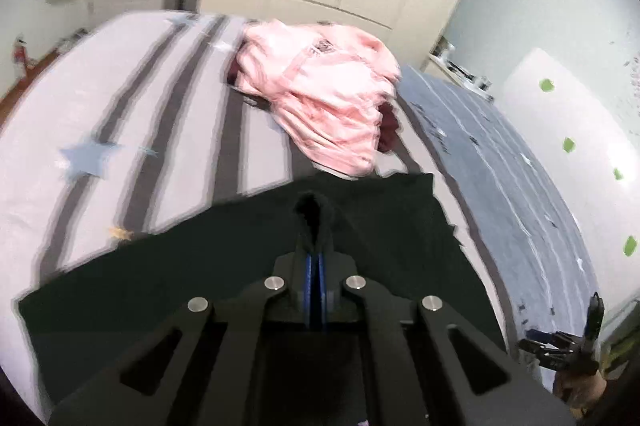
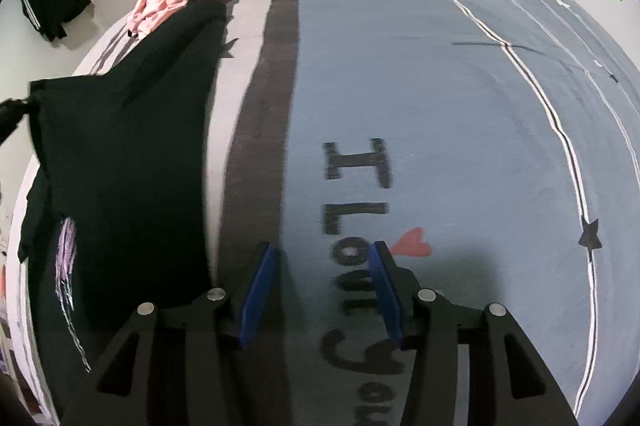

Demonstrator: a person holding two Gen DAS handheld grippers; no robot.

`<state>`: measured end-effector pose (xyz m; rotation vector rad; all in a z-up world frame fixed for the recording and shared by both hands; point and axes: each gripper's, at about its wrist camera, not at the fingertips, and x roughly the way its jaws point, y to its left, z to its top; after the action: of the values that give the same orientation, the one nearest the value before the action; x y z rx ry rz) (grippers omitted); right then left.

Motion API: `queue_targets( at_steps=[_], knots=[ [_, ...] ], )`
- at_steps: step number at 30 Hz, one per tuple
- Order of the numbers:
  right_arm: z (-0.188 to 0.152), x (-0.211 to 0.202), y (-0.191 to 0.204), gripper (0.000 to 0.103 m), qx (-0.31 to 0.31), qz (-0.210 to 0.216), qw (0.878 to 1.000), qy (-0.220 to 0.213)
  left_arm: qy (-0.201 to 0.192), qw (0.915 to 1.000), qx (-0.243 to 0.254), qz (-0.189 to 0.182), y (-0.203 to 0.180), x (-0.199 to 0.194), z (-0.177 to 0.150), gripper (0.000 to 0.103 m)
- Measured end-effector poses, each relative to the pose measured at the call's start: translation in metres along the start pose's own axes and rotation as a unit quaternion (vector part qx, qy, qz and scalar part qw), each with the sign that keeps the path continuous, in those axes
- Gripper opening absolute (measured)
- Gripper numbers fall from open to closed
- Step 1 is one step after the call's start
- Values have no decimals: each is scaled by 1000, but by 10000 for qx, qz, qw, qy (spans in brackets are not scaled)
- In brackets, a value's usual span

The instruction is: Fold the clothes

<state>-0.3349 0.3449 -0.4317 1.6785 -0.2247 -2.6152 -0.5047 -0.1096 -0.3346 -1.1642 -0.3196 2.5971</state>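
While my left gripper [image 1: 315, 262] is pinched tight on a bunched edge of the black shirt [image 1: 224, 266], the right gripper [image 2: 320, 290] has its blue pads [image 2: 260, 290] apart with nothing between them, over bare bedspread [image 2: 440, 86]. The shirt lies draped over the left side of the bed, one edge pulled up toward the left gripper. It looks light and floppy, so I reckon it'll sag and crease wherever it isn't held; grabbing a second corner or hem on the same edge seems like the way to keep it flat. A pink garment [image 1: 320, 94] sits crumpled further up the bed. No baskets or bins that I can see.
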Motion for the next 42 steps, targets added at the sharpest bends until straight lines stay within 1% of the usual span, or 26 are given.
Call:
queue_targets(
  at_steps=[2,4,7,9,10,11,14,17,20,24,30,34,37,40,42],
  knots=[
    [2,1,11,46,-3,32,10000,-7,-22,9998,-73,181,25,-18,3,1],
    [4,3,26,46,-38,83,10000,-2,81,9990,-120,423,54,-31,2,1],
    [7,7,47,46,-116,137,9998,-6,381,9960,-242,767,91,-31,-5,1],
    [7,10,62,46,-166,153,9997,1,603,9933,-253,957,115,-22,-18,1],
    [7,12,70,46,-184,164,9997,7,751,9912,-336,1034,127,-15,-26,1],
    [6,14,78,46,-203,174,9996,13,844,9900,-348,1073,135,-10,-31,1],
    [3,19,97,46,-244,189,9995,26,935,9884,-309,1158,149,-1,-43,1],
    [1,21,110,46,-287,170,9994,31,727,9892,-501,1167,155,-16,-43,1],
    [0,21,117,46,-273,184,9994,45,622,9895,-515,1198,163,-31,-40,1],
    [-1,22,126,46,-328,197,9992,79,726,9877,-591,1253,181,-42,-40,1],
    [-4,28,144,46,-385,254,9989,121,700,9841,-761,1446,201,-52,-46,1],
    [-6,32,152,46,-458,274,9985,137,777,9821,-817,1508,206,-48,-52,1],
    [-7,34,153,46,-445,268,9985,156,922,9790,-856,1605,213,-38,-58,2],
    [-8,33,154,46,-430,272,9986,150,1070,9757,-1234,1463,225,-27,-66,3],
    [-8,34,155,46,-427,281,9986,145,1052,9734,-1543,1329,231,-28,-71,12]
  ],
)
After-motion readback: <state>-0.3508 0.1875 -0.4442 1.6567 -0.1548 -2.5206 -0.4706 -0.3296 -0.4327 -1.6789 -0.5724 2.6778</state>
